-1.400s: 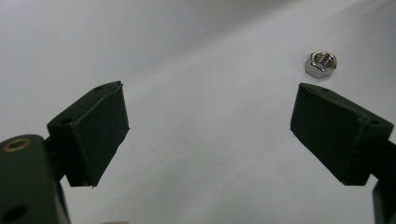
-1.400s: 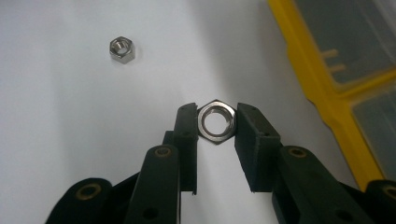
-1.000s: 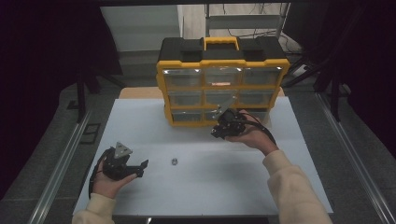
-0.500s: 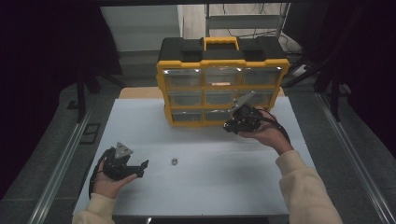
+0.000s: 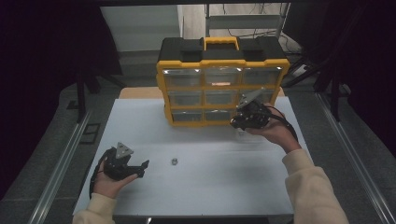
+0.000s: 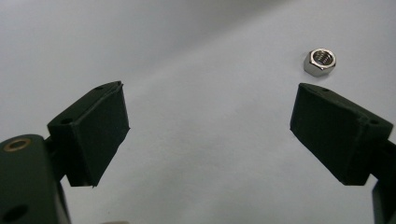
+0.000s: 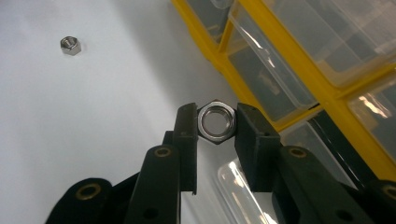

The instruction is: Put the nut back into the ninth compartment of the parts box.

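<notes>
In the right gripper view, my right gripper (image 7: 215, 122) is shut on a large steel hex nut (image 7: 215, 122), pinched by its flats between the two black pads. In the high view that gripper (image 5: 237, 123) hovers in front of the lower right drawers of the yellow organizer (image 5: 223, 63). A second, smaller hex nut (image 5: 173, 161) lies loose on the white table. My left gripper (image 5: 142, 169) rests low at the front left, open, its tips pointing toward that nut. The left gripper view shows the small nut (image 6: 320, 61) just beyond the right pad, nothing between the jaws.
The organizer has a black lid, a yellow handle (image 5: 221, 43) and several clear drawers. A clear drawer (image 7: 243, 186) shows under my right jaws. The white table (image 5: 210, 186) ends at metal rails (image 5: 60, 163) on the left and right. Dark surroundings lie beyond.
My right hand has carried the large nut to the right and slightly up along the organizer's front. The left hand and the loose nut have stayed where they were.
</notes>
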